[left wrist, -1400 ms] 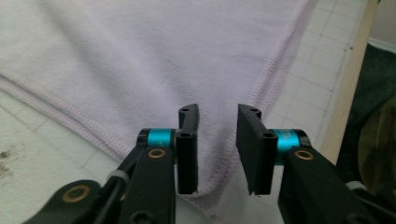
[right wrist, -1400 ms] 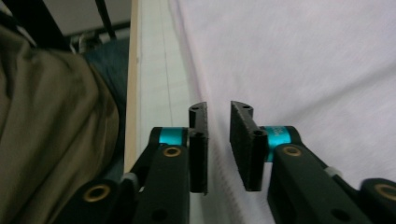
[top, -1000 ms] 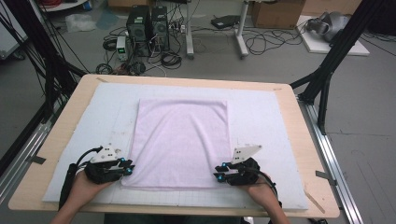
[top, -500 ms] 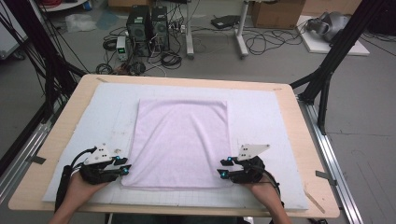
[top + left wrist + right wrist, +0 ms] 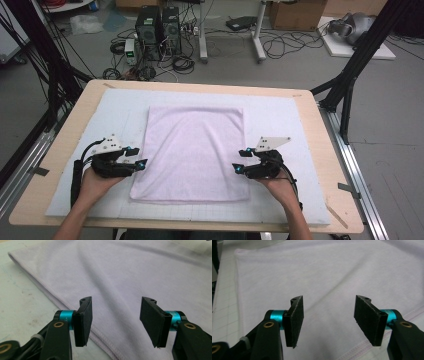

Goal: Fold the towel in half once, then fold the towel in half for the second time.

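The pale lilac towel (image 5: pixel 192 150) is lying flat and squared on the white mat (image 5: pixel 295 120) that is covering the surface (image 5: pixel 330 150), folded into a neat rectangle, so both grippers are sitting at its two side edges near the person's end, where a fold would be taken up or let go.

The left gripper (image 5: pixel 141 163) is hovering with its jaws spread, having just been opening; in the left gripper view the towel's hemmed side edge is running diagonally beneath and between the two black pads (image 5: pixel 83 321), with most of the cloth stretching away ahead of the jaws and bare mat lying off to their left. Nothing is being pinched.

The right gripper (image 5: pixel 236 168) is mirroring it, jaws likewise spread and just having been opening. In the right gripper view the cloth is lying under and ahead of the jaws, its stitched edge passing just below the right-hand pad (image 5: pixel 369 320), again untouched.

Judging by this, the cloth is being released rather than grasped: each hand is standing clear of its own edge, leaving the towel resting smooth
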### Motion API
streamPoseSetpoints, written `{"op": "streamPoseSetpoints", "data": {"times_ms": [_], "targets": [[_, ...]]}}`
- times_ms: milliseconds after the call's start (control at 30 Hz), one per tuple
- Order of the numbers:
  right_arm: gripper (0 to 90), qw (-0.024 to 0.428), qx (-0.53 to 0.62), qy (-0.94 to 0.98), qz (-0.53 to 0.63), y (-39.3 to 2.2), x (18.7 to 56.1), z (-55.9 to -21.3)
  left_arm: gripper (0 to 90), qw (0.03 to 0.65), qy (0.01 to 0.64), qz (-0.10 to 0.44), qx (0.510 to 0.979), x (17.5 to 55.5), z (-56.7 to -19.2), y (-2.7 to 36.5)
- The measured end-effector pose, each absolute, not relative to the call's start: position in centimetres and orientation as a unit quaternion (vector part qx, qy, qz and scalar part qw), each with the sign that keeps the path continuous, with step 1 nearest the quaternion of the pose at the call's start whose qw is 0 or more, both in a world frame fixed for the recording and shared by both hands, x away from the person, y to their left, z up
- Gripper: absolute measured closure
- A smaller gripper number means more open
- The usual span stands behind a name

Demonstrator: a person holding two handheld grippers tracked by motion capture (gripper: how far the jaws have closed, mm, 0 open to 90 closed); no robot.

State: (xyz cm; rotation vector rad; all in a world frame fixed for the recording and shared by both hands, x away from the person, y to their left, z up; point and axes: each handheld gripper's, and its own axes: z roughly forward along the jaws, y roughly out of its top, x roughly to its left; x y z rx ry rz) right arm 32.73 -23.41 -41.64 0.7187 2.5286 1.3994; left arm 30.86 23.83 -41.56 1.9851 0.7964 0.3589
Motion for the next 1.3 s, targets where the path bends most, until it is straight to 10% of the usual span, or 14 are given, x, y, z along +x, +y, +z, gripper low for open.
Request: {"op": "streamPoseSetpoints", "data": {"times_ms": [1300], "targets": [[36.4,0.084,0.234,0.855,0.454,-22.5,35.2,-41.1,40.5,0.449,0.302,0.146,0.828,33.0,-40.8,22.9]]}}
